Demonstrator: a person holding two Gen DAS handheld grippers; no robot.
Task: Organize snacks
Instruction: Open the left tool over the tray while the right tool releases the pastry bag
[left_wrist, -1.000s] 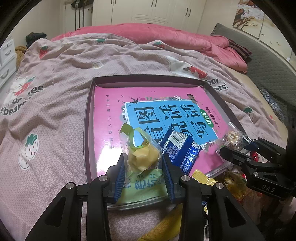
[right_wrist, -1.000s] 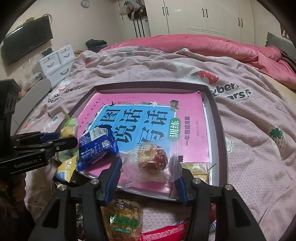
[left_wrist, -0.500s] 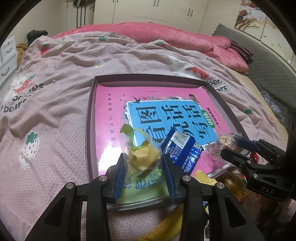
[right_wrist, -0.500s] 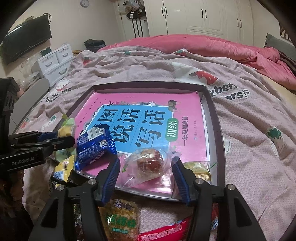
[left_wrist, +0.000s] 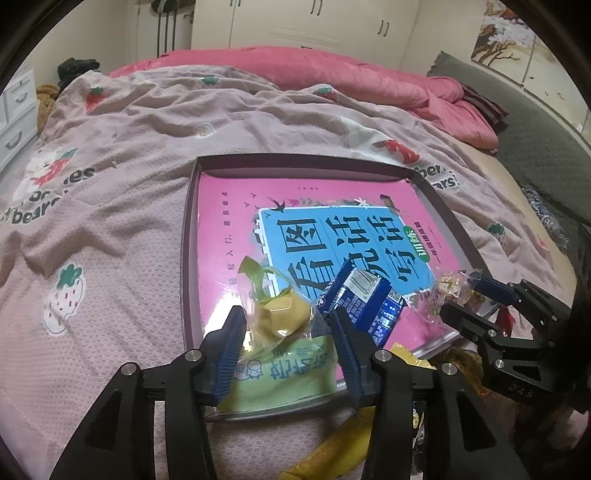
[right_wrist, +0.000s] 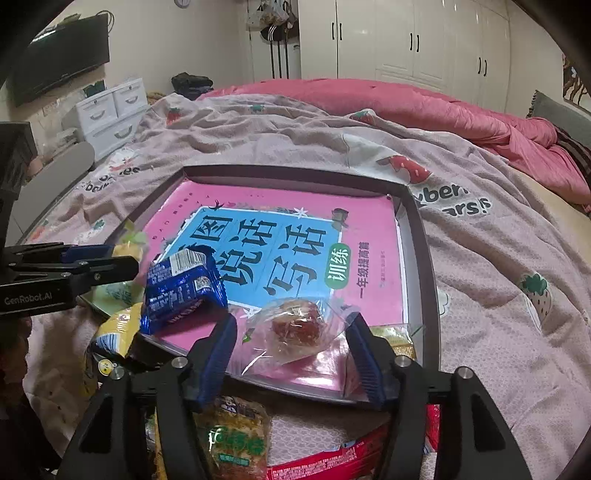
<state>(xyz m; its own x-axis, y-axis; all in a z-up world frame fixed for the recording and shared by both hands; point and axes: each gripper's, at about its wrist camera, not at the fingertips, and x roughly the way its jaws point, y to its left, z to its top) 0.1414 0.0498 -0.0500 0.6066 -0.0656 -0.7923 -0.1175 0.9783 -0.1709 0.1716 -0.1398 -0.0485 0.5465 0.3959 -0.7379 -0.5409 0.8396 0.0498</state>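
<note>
A dark tray (left_wrist: 190, 236) lined with a pink and blue book lies on the bed; it also shows in the right wrist view (right_wrist: 424, 258). My left gripper (left_wrist: 288, 332) is shut on a clear packet with a yellow snack (left_wrist: 280, 314), over a green packet (left_wrist: 284, 373) at the tray's near left corner. A blue packet (left_wrist: 364, 299) leans beside it, and shows in the right wrist view (right_wrist: 179, 286). My right gripper (right_wrist: 291, 339) is open around a clear packet with a red-brown snack (right_wrist: 295, 326) lying on the tray's near edge.
More snack packets lie in front of the tray: a green-labelled one (right_wrist: 236, 439), a red one (right_wrist: 332, 461), a yellow one (right_wrist: 114, 328). The bed has a pink strawberry blanket (left_wrist: 110, 221) and a pink duvet (left_wrist: 332, 70) behind. White drawers (right_wrist: 107, 110) stand at the left.
The right gripper has opened and let go of the red-brown snack packet, which now lies on the tray's near edge. The left gripper holds the yellow snack packet as before.
</note>
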